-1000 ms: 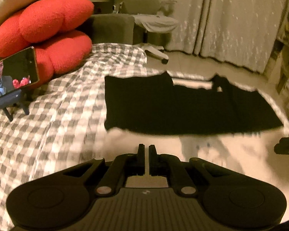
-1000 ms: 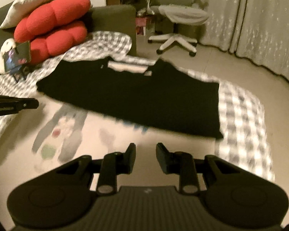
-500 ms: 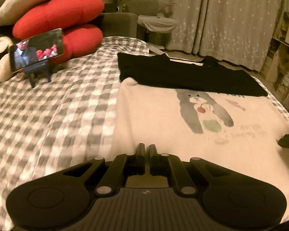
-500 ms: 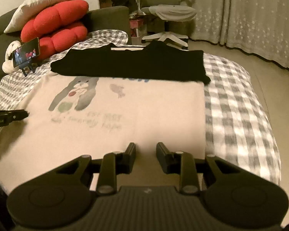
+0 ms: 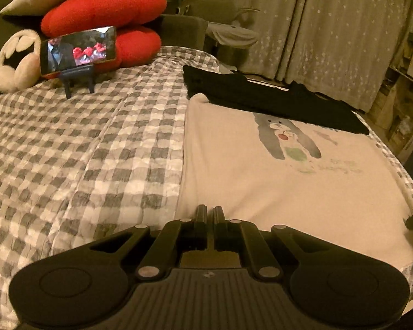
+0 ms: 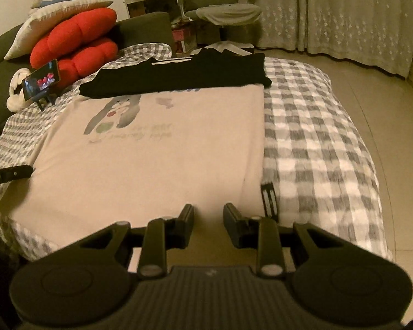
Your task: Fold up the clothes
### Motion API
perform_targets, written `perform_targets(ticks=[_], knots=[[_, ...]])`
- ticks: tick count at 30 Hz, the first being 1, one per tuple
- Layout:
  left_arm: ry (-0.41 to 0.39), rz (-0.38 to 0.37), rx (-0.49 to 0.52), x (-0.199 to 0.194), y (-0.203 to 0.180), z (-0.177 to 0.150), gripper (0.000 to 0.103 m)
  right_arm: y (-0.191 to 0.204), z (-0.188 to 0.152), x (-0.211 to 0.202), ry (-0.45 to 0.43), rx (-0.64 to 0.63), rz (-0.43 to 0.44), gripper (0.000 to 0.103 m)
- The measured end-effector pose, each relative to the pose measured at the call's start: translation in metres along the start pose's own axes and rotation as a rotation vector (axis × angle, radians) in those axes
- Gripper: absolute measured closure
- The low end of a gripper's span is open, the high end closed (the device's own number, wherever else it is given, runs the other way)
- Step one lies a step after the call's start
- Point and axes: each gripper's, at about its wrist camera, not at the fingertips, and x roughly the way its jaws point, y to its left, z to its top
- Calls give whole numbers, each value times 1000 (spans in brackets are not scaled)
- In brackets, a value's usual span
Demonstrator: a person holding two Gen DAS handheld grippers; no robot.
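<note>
Cream shirt (image 6: pixel 151 159) flat on checked bed (image 6: pixel 316 137); black garment (image 6: pixel 179 77) across its far end, phone (image 5: pixel 78 51) and red cushions (image 5: pixel 104 8) beyond. Left gripper (image 5: pixel 209 214) pressed together at shirt's near hem, hold unclear. Right gripper (image 6: pixel 208 214) spread, empty.

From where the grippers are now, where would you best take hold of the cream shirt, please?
Probably by its near hem, coming in low from the near side. The cream shirt lies flat, print up, its far end under the black shirt, so only the near edge and corners are free. The right gripper is open by the near right corner; the left gripper is nearly shut at the left one.
</note>
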Motion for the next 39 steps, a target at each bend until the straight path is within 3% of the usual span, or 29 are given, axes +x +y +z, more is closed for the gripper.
perform_targets(ticks=[7, 13, 19, 30, 39], knots=[[22, -43, -72, -10, 14, -10, 98, -9, -13, -15, 9, 100, 31, 77], [34, -85, -167, -20, 28, -18, 98, -28, -22, -38, -100, 256, 36, 76], [60, -167, -298, -25, 49, -22, 98, -48, -25, -43, -134, 356, 11, 74], [62, -172, -250, -29, 38, -29, 94, -47, -33, -29, -66, 351, 42, 72], [58, -154, -224, -27, 34, -30, 94, -42, -39, -28, -68, 341, 25, 76]])
